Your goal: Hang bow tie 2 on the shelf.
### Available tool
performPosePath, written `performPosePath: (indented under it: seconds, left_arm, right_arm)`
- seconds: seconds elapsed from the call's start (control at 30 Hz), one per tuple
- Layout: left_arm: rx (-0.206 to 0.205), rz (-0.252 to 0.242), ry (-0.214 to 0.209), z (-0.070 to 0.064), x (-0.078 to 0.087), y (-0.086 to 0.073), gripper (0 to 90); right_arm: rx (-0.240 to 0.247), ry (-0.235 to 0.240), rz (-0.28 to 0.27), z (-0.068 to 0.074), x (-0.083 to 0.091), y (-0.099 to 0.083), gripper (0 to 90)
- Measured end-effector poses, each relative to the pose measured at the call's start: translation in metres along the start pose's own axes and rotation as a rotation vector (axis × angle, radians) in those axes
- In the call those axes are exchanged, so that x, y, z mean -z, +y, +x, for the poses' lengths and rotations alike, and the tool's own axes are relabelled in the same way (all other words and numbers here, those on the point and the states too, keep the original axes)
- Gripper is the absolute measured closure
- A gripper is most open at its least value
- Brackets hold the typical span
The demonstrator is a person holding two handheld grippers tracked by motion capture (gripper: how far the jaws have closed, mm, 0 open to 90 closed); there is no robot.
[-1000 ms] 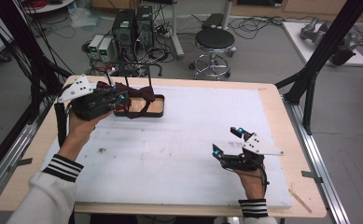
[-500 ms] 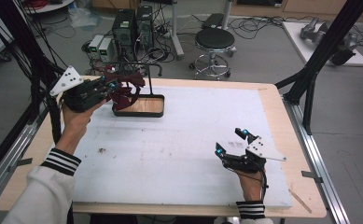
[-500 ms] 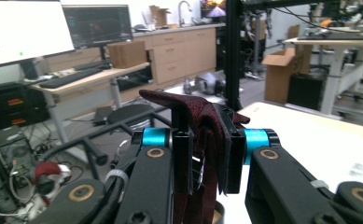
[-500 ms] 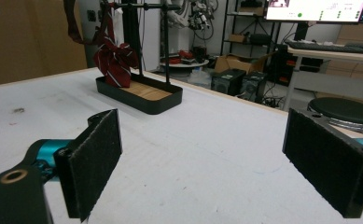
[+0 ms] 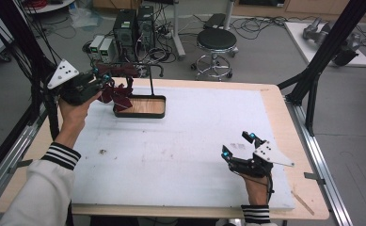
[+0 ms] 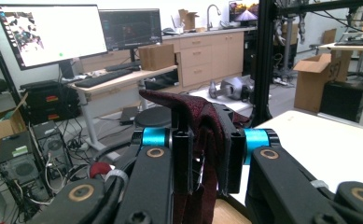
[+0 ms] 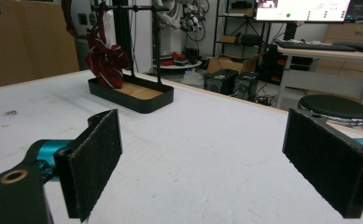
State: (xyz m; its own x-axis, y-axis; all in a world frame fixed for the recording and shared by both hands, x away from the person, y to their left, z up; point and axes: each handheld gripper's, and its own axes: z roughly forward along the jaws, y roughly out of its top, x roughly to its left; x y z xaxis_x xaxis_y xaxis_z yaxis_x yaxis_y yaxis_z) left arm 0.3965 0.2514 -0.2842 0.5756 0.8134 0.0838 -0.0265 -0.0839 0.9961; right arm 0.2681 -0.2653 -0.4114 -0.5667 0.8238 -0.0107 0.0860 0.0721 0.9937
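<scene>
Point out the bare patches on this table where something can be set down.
The white mat lies bare between the stand's tray and the right tool, and along its far right side. It is crowded at the far left corner, where the left tool holds the red cloth by the stand.

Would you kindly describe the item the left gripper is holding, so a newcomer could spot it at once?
On the white table, look to the far left corner, where a black stand with a wooden tray sits. The left gripper is clamped on a dark red striped bow tie hanging by the stand's rail. It is the only cloth item there.
</scene>
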Motion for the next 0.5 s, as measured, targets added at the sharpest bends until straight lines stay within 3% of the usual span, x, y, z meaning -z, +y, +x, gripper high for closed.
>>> performPosePath:
  seconds: [0.27, 0.5]
  left_arm:
    - [-0.004, 0.015, 0.055, 0.004, -0.011, -0.005, 78.8]
    - [-0.001, 0.005, 0.099, 0.007, -0.022, -0.007, 78.8]
  right_arm:
    - [-0.026, -0.021, -0.029, -0.005, 0.007, -0.007, 11.0]
    - [-0.010, -0.029, -0.073, -0.003, 0.006, -0.006, 11.0]
